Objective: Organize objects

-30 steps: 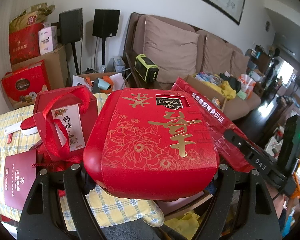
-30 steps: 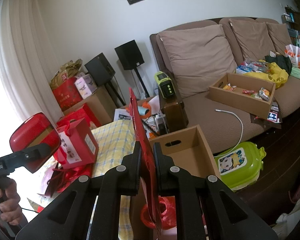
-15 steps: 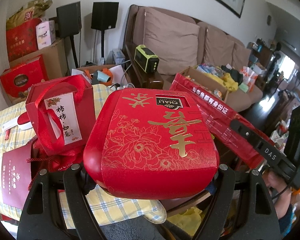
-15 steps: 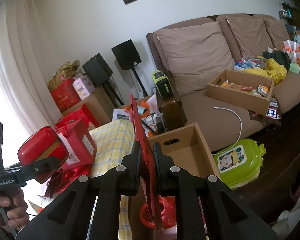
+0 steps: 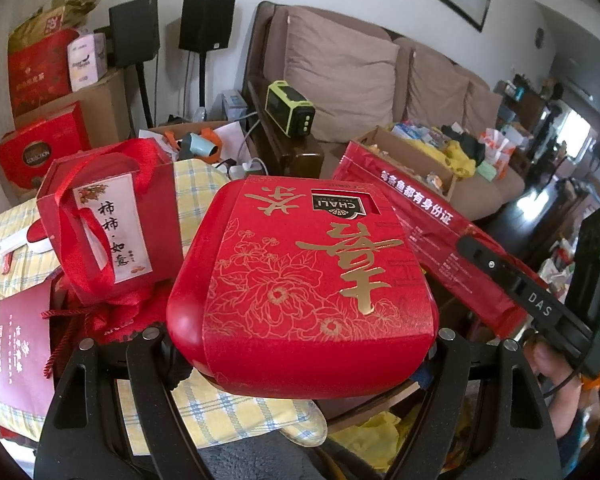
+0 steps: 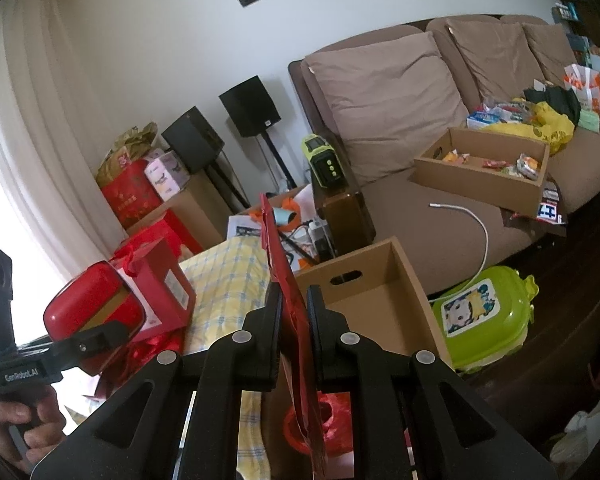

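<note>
My left gripper [image 5: 300, 340] is shut on a rounded red tea box [image 5: 300, 272] with gold flowers and characters. It holds the box by its sides above the table edge. The same box [image 6: 88, 304] and left gripper [image 6: 96, 336] show at the left of the right wrist view, with a hand on the handle. My right gripper [image 6: 294, 304] is shut on a flat red packet [image 6: 276, 248] that stands on edge between the pads. In the left wrist view that packet [image 5: 412, 208] with white lettering lies beside the box, and the right gripper [image 5: 496, 264] clamps its near end.
A red gift bag [image 5: 100, 216] with a ribbon stands on the yellow checked cloth [image 5: 240, 408]. An open cardboard box [image 6: 380, 292] sits below the packet, with a green toy case [image 6: 480, 316] to its right. A snack box [image 6: 480, 168] rests on the sofa [image 6: 380, 100].
Both grips stay as they were. The two views have shifted only slightly, and nothing was let go or picked up.
</note>
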Demonstrator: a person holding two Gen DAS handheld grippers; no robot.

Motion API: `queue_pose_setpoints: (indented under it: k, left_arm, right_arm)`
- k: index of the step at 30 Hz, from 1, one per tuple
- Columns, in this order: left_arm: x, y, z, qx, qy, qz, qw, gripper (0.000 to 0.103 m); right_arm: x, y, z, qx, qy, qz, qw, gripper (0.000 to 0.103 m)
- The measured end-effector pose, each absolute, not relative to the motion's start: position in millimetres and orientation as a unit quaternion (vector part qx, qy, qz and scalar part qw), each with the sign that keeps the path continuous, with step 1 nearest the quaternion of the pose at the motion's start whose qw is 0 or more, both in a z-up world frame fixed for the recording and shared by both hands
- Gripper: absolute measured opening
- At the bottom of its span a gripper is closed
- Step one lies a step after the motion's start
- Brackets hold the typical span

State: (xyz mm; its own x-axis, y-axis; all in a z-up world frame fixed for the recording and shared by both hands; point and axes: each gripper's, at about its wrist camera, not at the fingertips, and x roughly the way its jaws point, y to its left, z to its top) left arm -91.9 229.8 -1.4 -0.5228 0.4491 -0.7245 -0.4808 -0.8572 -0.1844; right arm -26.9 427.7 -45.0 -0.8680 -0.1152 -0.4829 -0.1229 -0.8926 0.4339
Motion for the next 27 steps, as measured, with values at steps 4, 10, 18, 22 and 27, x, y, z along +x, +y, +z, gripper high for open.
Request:
queue_pose_setpoints:
  k: [4,10,18,22,27]
  left_arm:
    - [-93,231,-4,-0.412,0.02,0.871,0.268,0.079]
    - [-98,233,-13,-0.422,0.018,0.867,0.265,0.079]
    - [-97,233,-21,-0.429,0.02,0.863,0.265,0.079]
    - [-98,233,-22,-0.431,0.02,0.863,0.265,0.079]
    - [-100,231,-26,-0.434,0.016,0.862,0.262,0.079]
  right_arm:
    - [-27,434,-50,-0.26,0.242,0.935,0.007,0.011]
    - [-29,445,-61,-0.271,0.254,0.928,0.024,0.011]
    - [-40,447,-86,-0.301,0.264,0.916,0.03,0.011]
    - [-47,444,-99,-0.317,0.264,0.91,0.03,0.011]
    - [-54,444,-116,-0.337,0.271,0.901,0.035,0.011]
